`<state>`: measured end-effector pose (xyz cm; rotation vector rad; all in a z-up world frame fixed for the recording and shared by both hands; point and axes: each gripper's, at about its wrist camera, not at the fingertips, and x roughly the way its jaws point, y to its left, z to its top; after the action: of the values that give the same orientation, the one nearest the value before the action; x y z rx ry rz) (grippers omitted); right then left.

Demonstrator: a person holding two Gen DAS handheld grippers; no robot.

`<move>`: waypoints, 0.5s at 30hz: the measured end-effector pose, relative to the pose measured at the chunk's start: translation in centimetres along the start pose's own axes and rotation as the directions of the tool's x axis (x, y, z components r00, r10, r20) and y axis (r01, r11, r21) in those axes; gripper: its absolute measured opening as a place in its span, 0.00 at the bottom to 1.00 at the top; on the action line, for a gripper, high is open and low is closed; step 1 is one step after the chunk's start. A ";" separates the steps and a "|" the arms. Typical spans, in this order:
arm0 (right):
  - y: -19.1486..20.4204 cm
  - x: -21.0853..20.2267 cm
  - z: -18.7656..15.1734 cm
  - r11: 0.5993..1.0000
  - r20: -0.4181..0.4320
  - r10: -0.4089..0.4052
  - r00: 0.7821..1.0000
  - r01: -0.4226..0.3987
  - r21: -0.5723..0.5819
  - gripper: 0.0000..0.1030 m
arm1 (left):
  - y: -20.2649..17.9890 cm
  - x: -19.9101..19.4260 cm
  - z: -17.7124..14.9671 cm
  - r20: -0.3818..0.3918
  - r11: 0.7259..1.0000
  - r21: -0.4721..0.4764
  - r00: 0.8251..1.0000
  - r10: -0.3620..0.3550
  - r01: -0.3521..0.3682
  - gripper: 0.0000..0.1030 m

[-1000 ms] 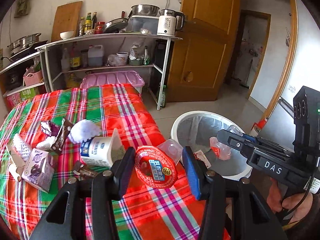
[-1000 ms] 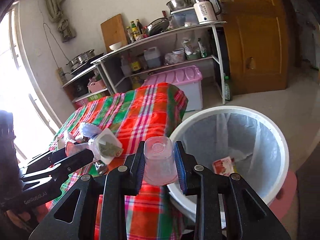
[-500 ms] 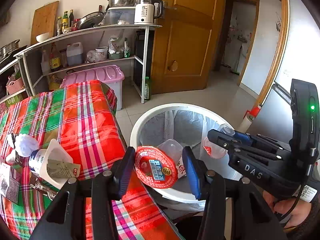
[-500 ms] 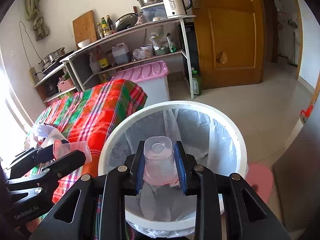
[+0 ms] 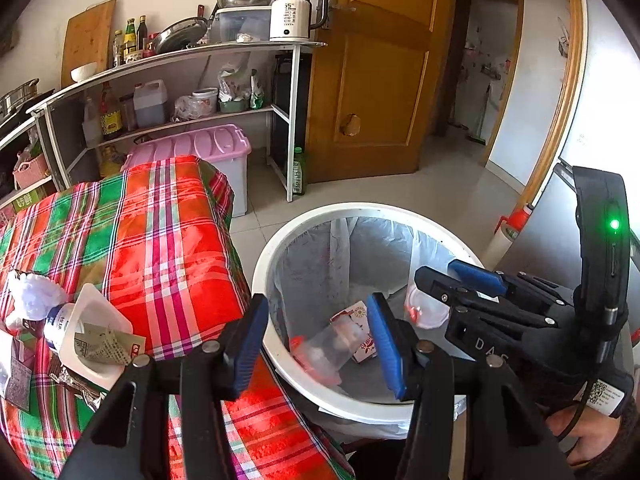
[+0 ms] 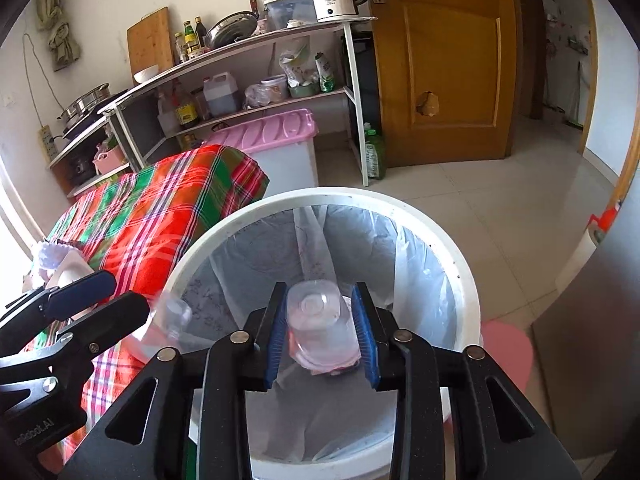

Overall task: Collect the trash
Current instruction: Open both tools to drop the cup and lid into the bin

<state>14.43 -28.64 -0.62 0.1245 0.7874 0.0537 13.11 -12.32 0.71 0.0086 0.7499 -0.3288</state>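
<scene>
The white bin (image 5: pixel 360 210) with its clear liner stands beside the plaid table (image 5: pixel 160 240). My left gripper (image 5: pixel 316 344) hangs over the bin, its jaws opening. A blurred clear cup with a red lid (image 5: pixel 316 354) drops free between its fingers toward a small carton (image 5: pixel 360 332) on the bin floor. My right gripper (image 6: pixel 322 336) is also above the bin (image 6: pixel 320 194), jaws opening. A clear plastic cup (image 6: pixel 322 328) sits loose between its blue pads, bottom toward me. From the left wrist view that cup (image 5: pixel 426 308) hangs under the right gripper (image 5: pixel 434 276).
On the table's near left lie a tipped white yogurt tub (image 5: pixel 88 332), a white tissue ball (image 5: pixel 32 300) and wrappers. Behind stand a pink-lidded box (image 5: pixel 192 148), a kitchen shelf (image 5: pixel 180 52) and a wooden door (image 5: pixel 380 80). A hand (image 5: pixel 588 440) holds the right gripper.
Both grippers swung from over the table to above the bin. The left jaws spread and the red-lidded cup left them; the right jaws widened around the clear cup.
</scene>
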 end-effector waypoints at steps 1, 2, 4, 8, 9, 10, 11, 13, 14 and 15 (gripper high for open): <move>0.1 0.0 -0.1 1.000 -0.001 -0.001 1.000 0.001 -0.001 0.46 | 0.2 0.0 0.0 -0.002 1.000 -0.009 1.000 -0.006 0.006 0.61; 0.1 -0.1 -0.1 1.000 -0.001 -0.001 1.000 0.001 0.001 0.49 | 0.3 -0.1 0.0 -0.001 1.000 -0.014 1.000 -0.008 0.008 0.61; 0.2 -0.2 -0.1 1.000 0.003 0.006 1.000 -0.006 0.005 0.49 | 0.4 -0.3 0.0 0.004 1.000 -0.009 1.000 0.000 0.000 0.62; 0.7 -0.9 0.0 1.000 0.021 0.007 1.000 -0.008 0.009 0.49 | 0.8 -1.1 0.1 0.018 1.000 -0.015 1.000 0.003 -0.003 0.62; 0.8 -1.0 0.0 1.000 0.022 0.007 1.000 -0.008 0.013 0.49 | 0.8 -1.4 0.1 0.025 1.000 -0.013 1.000 0.007 -0.007 0.62; 0.9 -1.3 0.1 1.000 0.026 0.016 1.000 -0.016 0.015 0.49 | 0.9 -1.7 0.1 0.032 1.000 -0.010 0.999 0.011 -0.011 0.62; 1.1 -1.5 0.1 1.000 0.031 0.026 0.999 -0.026 0.014 0.49 | 1.1 -2.0 0.0 0.036 1.000 -0.010 0.999 0.016 -0.016 0.63; 1.6 -2.0 0.1 1.000 0.040 0.030 0.999 -0.030 0.007 0.49 | 1.4 -2.6 0.0 0.045 1.000 -0.009 0.999 0.023 -0.023 0.63; 1.9 -2.3 0.1 0.999 0.046 0.032 0.998 -0.032 0.004 0.49 | 1.6 -2.9 -0.1 0.051 1.000 -0.011 0.998 0.029 -0.028 0.63; 2.2 -2.5 0.1 0.999 0.049 0.037 0.998 -0.037 0.005 0.49 | 1.9 -3.3 -0.2 0.054 0.999 -0.014 0.998 0.035 -0.035 0.64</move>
<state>12.74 -26.74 1.49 0.1455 0.7368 0.0833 11.27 -9.58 2.57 0.0002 0.6979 -0.2894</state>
